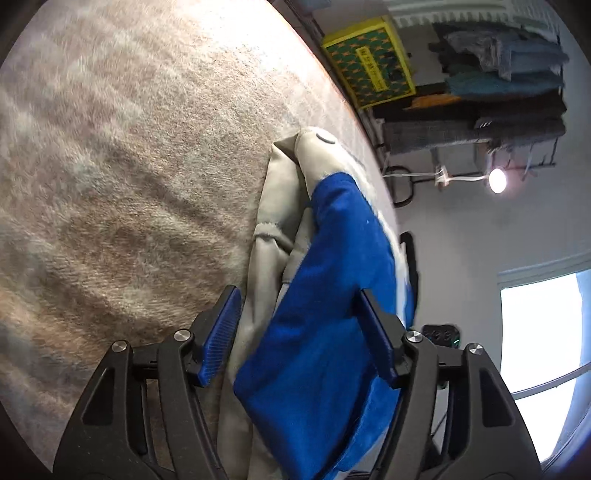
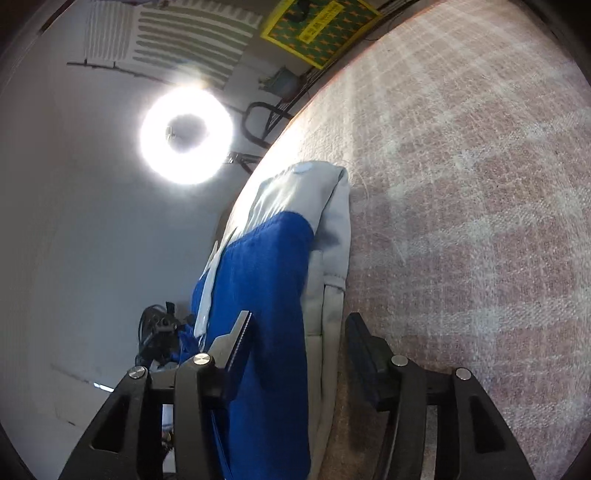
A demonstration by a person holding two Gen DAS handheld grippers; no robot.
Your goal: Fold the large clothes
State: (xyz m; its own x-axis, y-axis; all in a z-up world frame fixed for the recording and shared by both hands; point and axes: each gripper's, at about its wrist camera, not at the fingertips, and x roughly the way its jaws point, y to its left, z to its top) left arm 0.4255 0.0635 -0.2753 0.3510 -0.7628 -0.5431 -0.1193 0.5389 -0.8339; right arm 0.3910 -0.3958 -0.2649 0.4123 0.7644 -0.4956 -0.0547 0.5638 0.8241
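Blue-and-grey garment [image 1: 325, 258] is bunched in a narrow strip along the edge of the plaid blanket [image 1: 129, 166]. Left gripper [image 1: 299, 332] straddles it, pads [image 1: 221, 332] apart with cloth between them; can't tell if they press. Right gripper [image 2: 299, 354]: same, fingers apart around the garment [image 2: 269, 277], grip unclear. Ring light [image 2: 186, 136] is on behind.

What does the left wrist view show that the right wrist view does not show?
Only the left wrist view shows a bright window and a rack of folded clothes. Only the right wrist view shows a ring light and a white striped panel on the wall. Both show the blue and grey garment lying between gripper fingers on the checked blanket, its grey end with a round button, and the yellow box.
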